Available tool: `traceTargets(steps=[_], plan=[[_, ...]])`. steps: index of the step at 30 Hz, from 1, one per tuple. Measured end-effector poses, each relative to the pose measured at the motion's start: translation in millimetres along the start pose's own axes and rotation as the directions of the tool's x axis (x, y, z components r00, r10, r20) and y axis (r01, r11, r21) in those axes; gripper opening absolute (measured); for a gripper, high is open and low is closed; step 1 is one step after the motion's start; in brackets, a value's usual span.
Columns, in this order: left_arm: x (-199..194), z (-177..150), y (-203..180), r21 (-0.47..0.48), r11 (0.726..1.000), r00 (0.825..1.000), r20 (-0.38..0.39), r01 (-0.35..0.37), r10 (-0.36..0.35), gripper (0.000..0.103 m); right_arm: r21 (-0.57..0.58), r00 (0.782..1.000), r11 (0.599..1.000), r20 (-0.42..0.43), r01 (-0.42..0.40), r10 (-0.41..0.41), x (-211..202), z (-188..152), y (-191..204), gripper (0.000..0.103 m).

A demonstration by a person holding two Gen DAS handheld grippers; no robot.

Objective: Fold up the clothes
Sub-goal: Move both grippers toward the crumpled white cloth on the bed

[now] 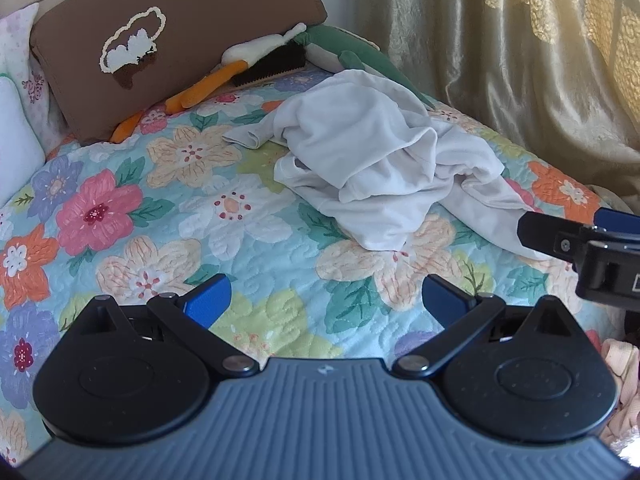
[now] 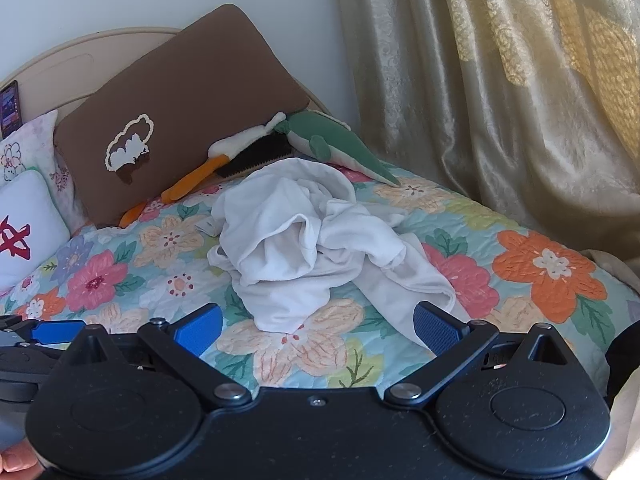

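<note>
Trouble would most likely come from grabbing the wrong layer: the white garment (image 1: 380,164) lies crumpled in a heap in the middle of the bed (image 1: 160,216), on the floral quilt, with folds rolled over one another, so a pinch at the nearest edge could catch two thicknesses or the quilt beneath and drag the heap instead of spreading it. The left gripper (image 1: 326,300) and right gripper (image 2: 318,330) both hang above the quilt short of the cloth, jaws spread wide and empty. The soft toys (image 2: 320,140) and brown pillow (image 2: 180,112) just behind the heap could snag a lifted sleeve. Collar, sleeves and hem cannot be told apart; it may be a shirt. The heap's far side is hidden.
</note>
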State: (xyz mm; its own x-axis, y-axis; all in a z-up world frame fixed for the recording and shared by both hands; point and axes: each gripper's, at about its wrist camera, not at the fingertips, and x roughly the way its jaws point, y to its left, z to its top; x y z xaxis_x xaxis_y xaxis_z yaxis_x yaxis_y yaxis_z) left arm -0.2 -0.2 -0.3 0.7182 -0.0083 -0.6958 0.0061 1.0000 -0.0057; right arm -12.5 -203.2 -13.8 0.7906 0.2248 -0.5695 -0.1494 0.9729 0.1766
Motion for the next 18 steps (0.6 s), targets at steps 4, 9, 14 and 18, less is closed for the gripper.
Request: traceTargets(steps=[4, 9, 14, 18], plan=[[0, -2, -1, -0.004, 0.999, 0.999, -0.011, 0.032, -0.032, 0.103, -0.021, 1.000, 1.000, 0.026, 0.006, -0.006, -1, 1, 1, 0.103], [1, -4, -2, -0.009, 0.997, 0.997, -0.025, 0.071, -0.072, 0.103, -0.003, 0.997, 1.000, 0.078, 0.009, -0.009, -7, 2, 0, 0.103], [1, -5, -5, -0.006, 0.995, 0.995, -0.032, 0.098, -0.098, 0.103, 0.056, 0.992, 0.998, 0.127, -0.021, 0.014, -17, 4, -8, 0.103], [0, -4, -4, -0.009, 0.994, 0.994, -0.023, 0.105, -0.106, 0.103, 0.109, 0.994, 0.993, 0.103, -0.038, 0.027, -12, 4, -16, 0.103]])
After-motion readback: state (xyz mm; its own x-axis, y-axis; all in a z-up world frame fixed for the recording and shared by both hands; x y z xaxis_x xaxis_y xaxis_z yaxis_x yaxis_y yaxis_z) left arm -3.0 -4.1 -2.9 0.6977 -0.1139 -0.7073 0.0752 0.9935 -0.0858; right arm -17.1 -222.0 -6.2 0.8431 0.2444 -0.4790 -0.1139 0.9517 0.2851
